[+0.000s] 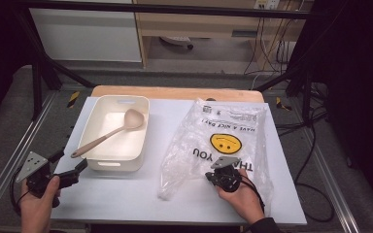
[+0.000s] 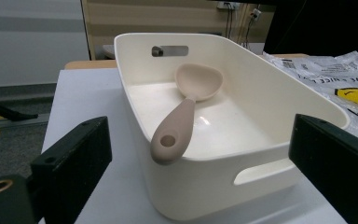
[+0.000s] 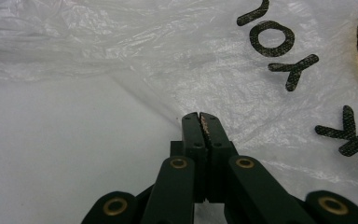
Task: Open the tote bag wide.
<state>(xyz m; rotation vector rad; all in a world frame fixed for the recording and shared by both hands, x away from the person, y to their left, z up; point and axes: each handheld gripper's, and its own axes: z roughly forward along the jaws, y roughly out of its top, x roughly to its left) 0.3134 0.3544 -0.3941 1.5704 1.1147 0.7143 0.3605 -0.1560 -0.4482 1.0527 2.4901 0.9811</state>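
Note:
A clear plastic bag with a yellow smiley and black lettering lies flat on the right half of the white table. My right gripper rests on its near end, and its jaws are shut together on the bag's thin edge. A cream tub stands to the left with a beige spoon in it, handle leaning over the near rim. My left gripper hovers open by the tub's near left corner, pointing at the tub and the spoon, with nothing held.
The white table top lies on a wooden board inside a metal frame. A corner of the bag shows to the right of the tub. Cables trail over the floor at the right.

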